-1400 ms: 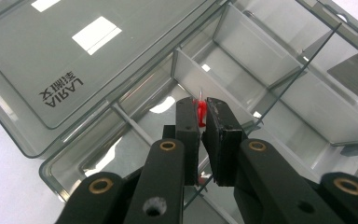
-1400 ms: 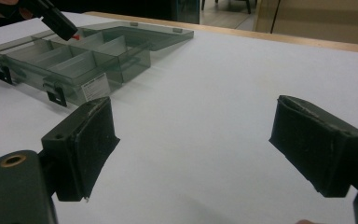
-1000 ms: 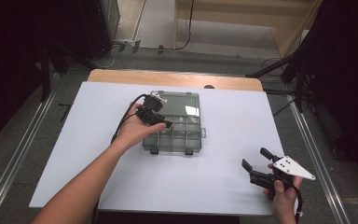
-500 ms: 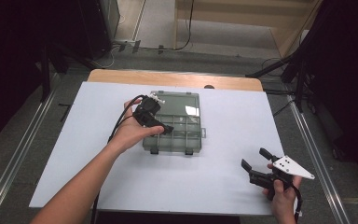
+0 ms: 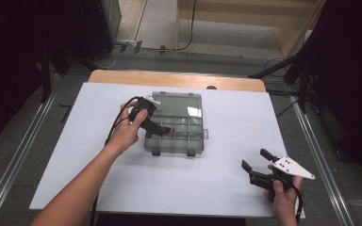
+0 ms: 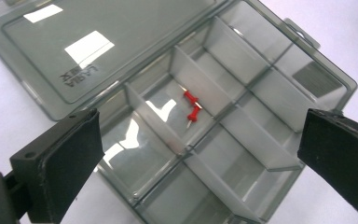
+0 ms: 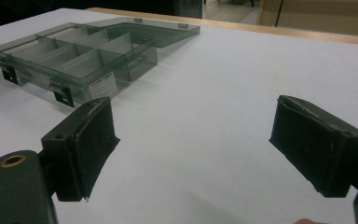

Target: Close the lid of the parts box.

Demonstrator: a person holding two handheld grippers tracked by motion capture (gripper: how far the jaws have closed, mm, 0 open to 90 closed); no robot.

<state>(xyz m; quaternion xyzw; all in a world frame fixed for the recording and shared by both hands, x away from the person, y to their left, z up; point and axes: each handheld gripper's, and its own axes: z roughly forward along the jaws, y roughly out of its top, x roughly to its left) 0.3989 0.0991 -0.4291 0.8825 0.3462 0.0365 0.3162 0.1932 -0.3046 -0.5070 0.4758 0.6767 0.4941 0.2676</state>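
A smoky clear organiser box lies open mid-table, its lid folded flat behind it. Two red pushpins lie together in one middle compartment, seen in the left gripper view. My left gripper hovers over the box's left side, and its jaws have just been opening. They now stand wide with nothing between them, the pins lying loose below. My right gripper rests near the table's front right, apart from the box. It is open over bare white tabletop.
The white table top has a wooden strip along its far edge. Dark stands and cables sit on the floor beyond and to both sides. The box's two black latches face the near edge.
The left hand has drawn back slightly to the left over the box. The right hand and gripper have stayed where they were.
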